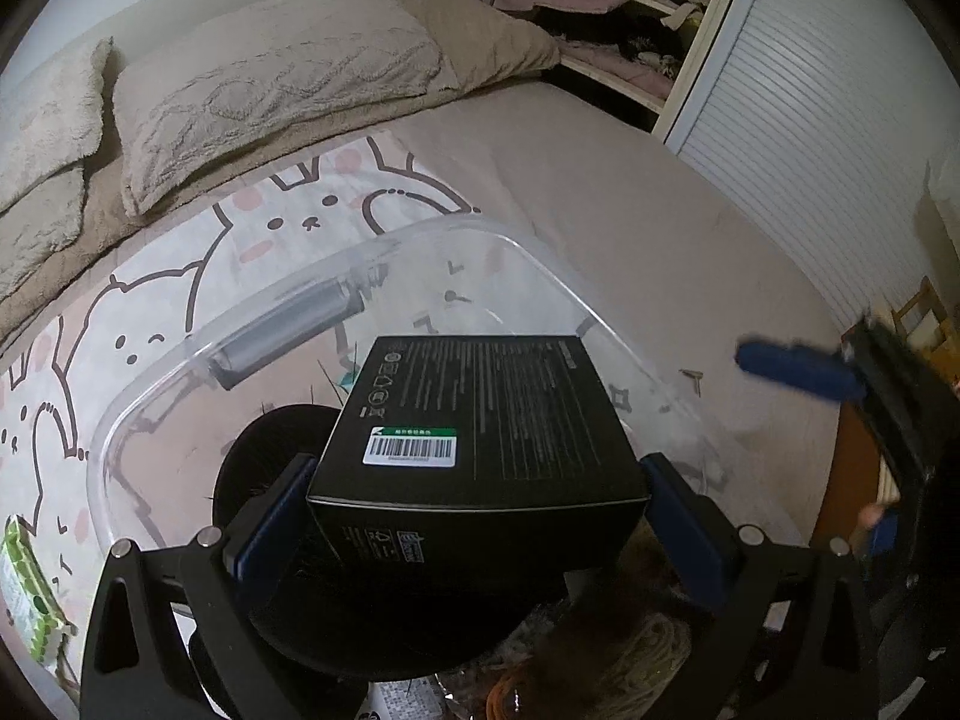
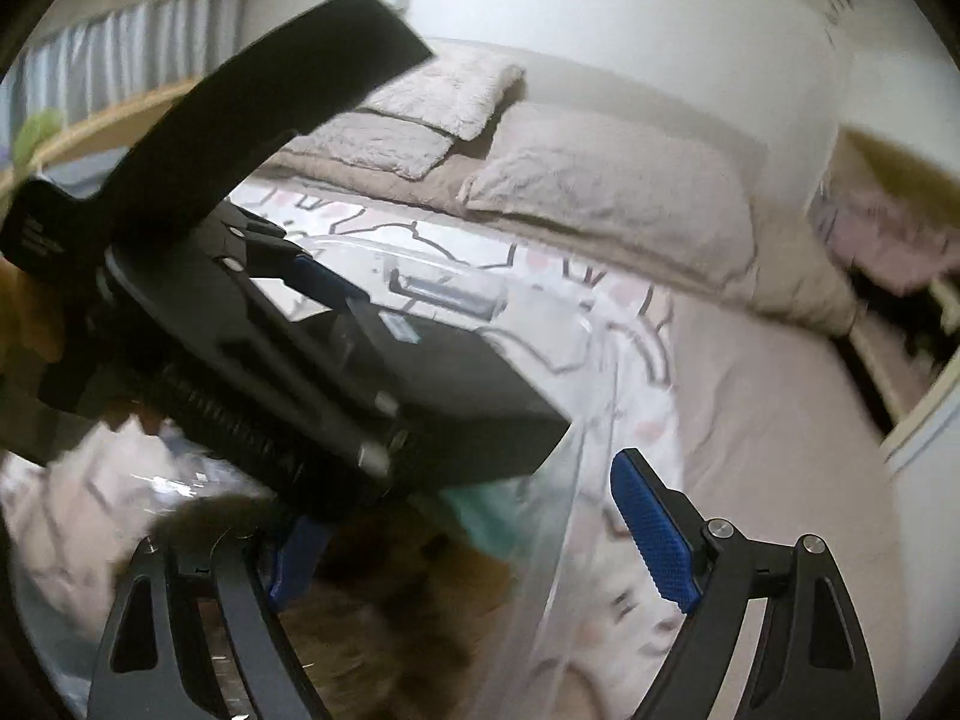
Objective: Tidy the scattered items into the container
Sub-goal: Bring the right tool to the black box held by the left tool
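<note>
A matte black cardboard box [image 1: 480, 420], oblong and printed with fine white text and a barcode sticker, sits pinched between the blue ribbed pads of the left gripper [image 1: 477, 516], directly above the clear plastic container [image 1: 150, 408]. That container is a thin, glossy tub with rounded corners and a grey bar handle under its far rim. It rests on a pale sheet [image 1: 180, 276] drawn with cartoon animal outlines, spread over a bed [image 1: 630, 204] covered in smooth beige fabric. Inside the tub lie a round black object [image 1: 264, 450], a brown furry item [image 2: 384, 612] and coiled pale cord [image 1: 648, 654]. Beyond the container, fluffy cream pillows [image 1: 270, 84] line the wall, and a slatted white door [image 1: 810, 138] stands past its right side. The right gripper [image 2: 480, 546] hangs over the container's near corner, fingers spread wide with nothing between them.
</note>
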`<state>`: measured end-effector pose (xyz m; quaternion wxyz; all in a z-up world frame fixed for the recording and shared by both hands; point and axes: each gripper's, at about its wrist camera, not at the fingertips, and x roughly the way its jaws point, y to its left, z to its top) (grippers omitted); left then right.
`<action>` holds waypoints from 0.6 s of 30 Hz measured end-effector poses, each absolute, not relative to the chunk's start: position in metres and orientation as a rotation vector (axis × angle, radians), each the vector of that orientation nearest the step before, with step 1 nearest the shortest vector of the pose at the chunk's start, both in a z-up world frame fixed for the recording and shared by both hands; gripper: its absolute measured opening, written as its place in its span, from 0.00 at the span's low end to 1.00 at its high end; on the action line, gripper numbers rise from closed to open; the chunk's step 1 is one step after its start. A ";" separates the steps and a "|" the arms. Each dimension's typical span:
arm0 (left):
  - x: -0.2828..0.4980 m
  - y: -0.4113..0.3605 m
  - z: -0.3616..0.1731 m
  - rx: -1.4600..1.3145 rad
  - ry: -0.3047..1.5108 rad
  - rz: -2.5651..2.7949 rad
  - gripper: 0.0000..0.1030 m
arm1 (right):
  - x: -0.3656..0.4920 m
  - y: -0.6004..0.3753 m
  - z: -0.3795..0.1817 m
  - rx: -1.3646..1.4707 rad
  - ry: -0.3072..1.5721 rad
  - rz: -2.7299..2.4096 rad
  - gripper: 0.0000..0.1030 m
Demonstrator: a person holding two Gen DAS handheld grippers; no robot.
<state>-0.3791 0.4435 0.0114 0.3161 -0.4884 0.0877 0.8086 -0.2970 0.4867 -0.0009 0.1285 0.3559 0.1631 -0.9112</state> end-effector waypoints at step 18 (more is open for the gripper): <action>-0.377 0.434 0.010 -1.237 0.215 2.123 1.00 | -0.326 0.481 -0.023 1.105 0.530 -2.649 0.86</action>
